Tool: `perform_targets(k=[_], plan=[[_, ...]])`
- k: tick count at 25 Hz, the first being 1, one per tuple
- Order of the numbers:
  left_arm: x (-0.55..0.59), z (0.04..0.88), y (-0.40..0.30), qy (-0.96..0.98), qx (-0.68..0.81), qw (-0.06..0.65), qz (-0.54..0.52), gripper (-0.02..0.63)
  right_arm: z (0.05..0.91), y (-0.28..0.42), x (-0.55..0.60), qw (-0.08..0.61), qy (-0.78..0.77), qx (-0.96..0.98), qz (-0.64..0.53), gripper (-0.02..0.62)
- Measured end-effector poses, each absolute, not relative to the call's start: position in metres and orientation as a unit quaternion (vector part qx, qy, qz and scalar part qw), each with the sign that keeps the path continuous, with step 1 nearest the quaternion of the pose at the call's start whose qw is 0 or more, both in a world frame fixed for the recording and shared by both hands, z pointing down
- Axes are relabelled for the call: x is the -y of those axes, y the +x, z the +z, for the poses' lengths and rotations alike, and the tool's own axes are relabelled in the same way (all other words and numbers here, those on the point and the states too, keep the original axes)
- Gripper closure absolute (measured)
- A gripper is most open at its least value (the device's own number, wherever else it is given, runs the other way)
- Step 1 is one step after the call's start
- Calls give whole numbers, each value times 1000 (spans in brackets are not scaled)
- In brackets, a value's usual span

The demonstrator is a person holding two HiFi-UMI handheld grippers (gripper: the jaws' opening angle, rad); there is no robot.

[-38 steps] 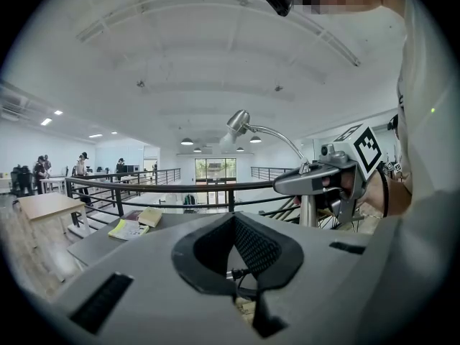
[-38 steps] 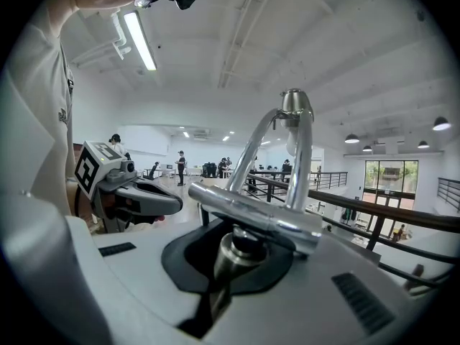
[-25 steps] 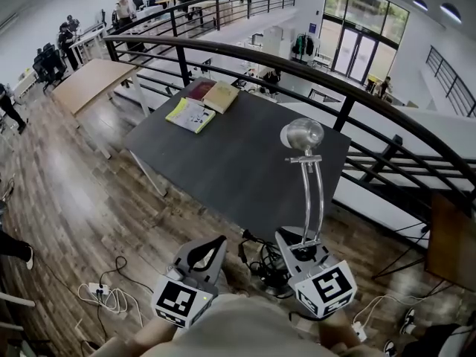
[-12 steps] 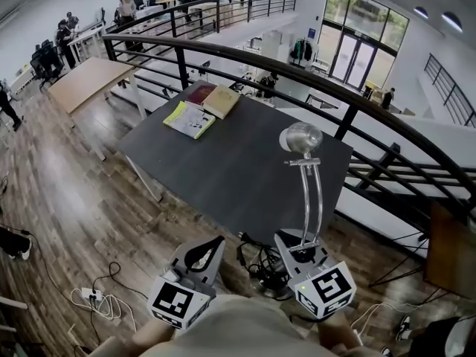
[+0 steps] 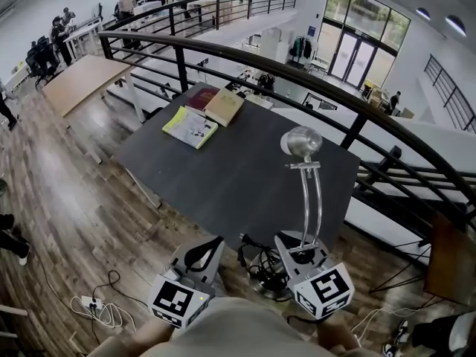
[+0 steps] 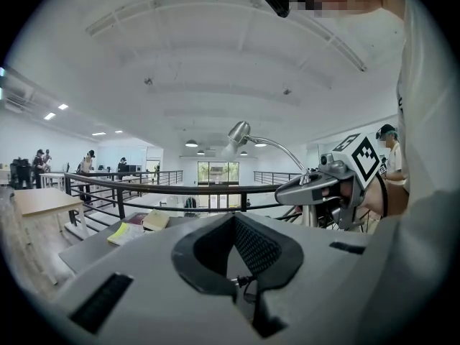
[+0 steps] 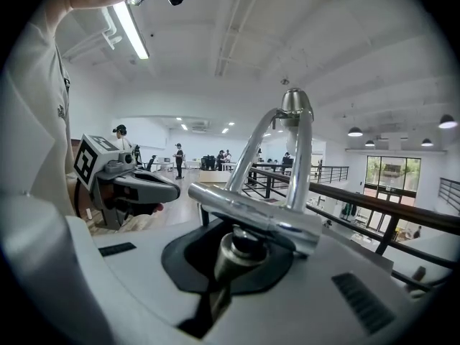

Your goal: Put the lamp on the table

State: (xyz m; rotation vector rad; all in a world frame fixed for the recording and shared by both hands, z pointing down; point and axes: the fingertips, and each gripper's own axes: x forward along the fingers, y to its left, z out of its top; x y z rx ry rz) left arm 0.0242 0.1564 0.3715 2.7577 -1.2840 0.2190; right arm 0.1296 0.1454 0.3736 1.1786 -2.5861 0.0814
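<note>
A chrome desk lamp (image 5: 311, 199) stands upright in my right gripper (image 5: 301, 250), which is shut on the short post at the lamp's foot (image 7: 241, 254). Its round head (image 5: 301, 141) reaches over the near right part of the dark grey table (image 5: 230, 169). The lamp's black cord (image 5: 260, 262) hangs in a tangle between the two grippers. My left gripper (image 5: 213, 244) is level with the right one, to its left and below the table's near edge. It is shut, with nothing in it (image 6: 241, 286). The left gripper view shows the lamp head (image 6: 239, 132) and the right gripper (image 6: 323, 187).
Two books (image 5: 192, 127) (image 5: 223, 106) lie at the table's far left corner. A curved black railing (image 5: 312, 73) runs behind the table. A wooden table (image 5: 78, 80) stands far left. A power strip with cables (image 5: 93, 303) lies on the wood floor.
The table, books and railing have shifted slightly in the head view. Both grippers and the held lamp keep the same pose.
</note>
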Motion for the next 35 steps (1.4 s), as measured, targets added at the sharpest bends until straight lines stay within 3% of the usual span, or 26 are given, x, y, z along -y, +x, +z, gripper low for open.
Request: perform_targets(k=[25, 35], plan=[[94, 362, -78, 930, 355, 43, 89, 601, 344, 21, 94, 141, 459, 876, 39, 597], [111, 359, -78, 928, 359, 48, 88, 601, 336, 26, 112, 152, 460, 874, 43, 597]])
